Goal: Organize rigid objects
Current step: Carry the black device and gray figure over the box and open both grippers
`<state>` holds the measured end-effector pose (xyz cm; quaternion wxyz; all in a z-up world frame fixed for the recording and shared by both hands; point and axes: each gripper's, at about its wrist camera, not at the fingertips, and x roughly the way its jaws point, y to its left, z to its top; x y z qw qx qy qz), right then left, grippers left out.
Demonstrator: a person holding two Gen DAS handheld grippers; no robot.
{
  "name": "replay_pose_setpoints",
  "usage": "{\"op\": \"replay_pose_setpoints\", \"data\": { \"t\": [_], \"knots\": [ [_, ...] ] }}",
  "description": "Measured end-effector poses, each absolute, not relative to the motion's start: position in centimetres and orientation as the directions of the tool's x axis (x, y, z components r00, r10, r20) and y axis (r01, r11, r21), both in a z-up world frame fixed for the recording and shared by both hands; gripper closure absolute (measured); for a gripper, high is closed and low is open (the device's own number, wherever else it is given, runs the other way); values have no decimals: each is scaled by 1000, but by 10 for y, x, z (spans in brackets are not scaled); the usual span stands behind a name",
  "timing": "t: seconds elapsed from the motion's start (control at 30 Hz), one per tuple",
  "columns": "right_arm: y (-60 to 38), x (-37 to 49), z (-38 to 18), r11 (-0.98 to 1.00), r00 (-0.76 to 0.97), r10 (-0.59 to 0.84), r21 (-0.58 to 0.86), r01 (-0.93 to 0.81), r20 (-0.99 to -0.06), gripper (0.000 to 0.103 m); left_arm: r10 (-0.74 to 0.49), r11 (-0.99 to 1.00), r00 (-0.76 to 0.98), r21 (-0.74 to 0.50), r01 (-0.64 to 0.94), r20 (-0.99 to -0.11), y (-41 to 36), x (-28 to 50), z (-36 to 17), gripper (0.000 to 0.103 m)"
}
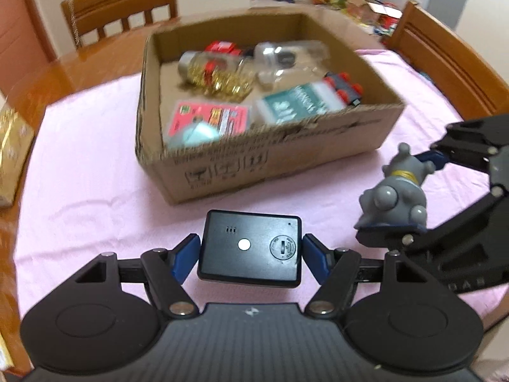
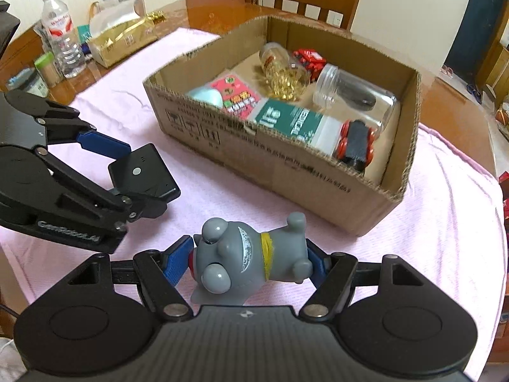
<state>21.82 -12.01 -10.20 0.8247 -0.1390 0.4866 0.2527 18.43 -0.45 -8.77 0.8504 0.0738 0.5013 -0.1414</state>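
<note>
My left gripper (image 1: 250,253) is shut on a flat black device (image 1: 251,248), held above the pink cloth in front of an open cardboard box (image 1: 222,172). It also shows in the right wrist view (image 2: 143,172). My right gripper (image 2: 251,262) is shut on a grey toy figure (image 2: 251,261) lying sideways between the blue pads. The toy also shows in the left wrist view (image 1: 394,191), to the right of the black device. The box (image 2: 286,172) holds a jar of gold capsules (image 2: 284,71), a clear jar (image 2: 353,94), a green-white bottle (image 2: 296,122) and a red-wheeled toy car (image 2: 356,145).
A pink cloth (image 1: 79,175) covers the round wooden table. Wooden chairs (image 1: 121,9) stand behind it and at the right (image 1: 445,60). A water bottle (image 2: 62,35), a gold bag (image 2: 124,41) and small containers stand at the far left of the table.
</note>
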Motion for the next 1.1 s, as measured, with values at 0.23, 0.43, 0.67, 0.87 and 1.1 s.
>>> {"op": "replay_pose_setpoints", "data": {
  "t": [0.23,0.43,0.67,0.87,1.1],
  "knots": [
    [-132,219,-66,829,442,311,12,-559,-842,27,-189,938,526,5,346,-829,-3,198,-42,33],
    [-140,232,-45,841,503,309,-16,-542,-807,27,-193,941,601,28,337,-776,-5,226,-14,33],
    [-144,250,-34,864,542,302,-15,-503,-784,27,-176,949,605,31,315,-777,-9,271,-27,33],
    [-142,259,-34,878,548,296,-4,-479,-782,27,-131,959,622,60,277,-772,-11,291,-43,28],
    [-138,266,-37,881,547,287,-6,-472,-786,26,-145,977,629,-10,213,-764,2,291,-38,7]
  ]
}}
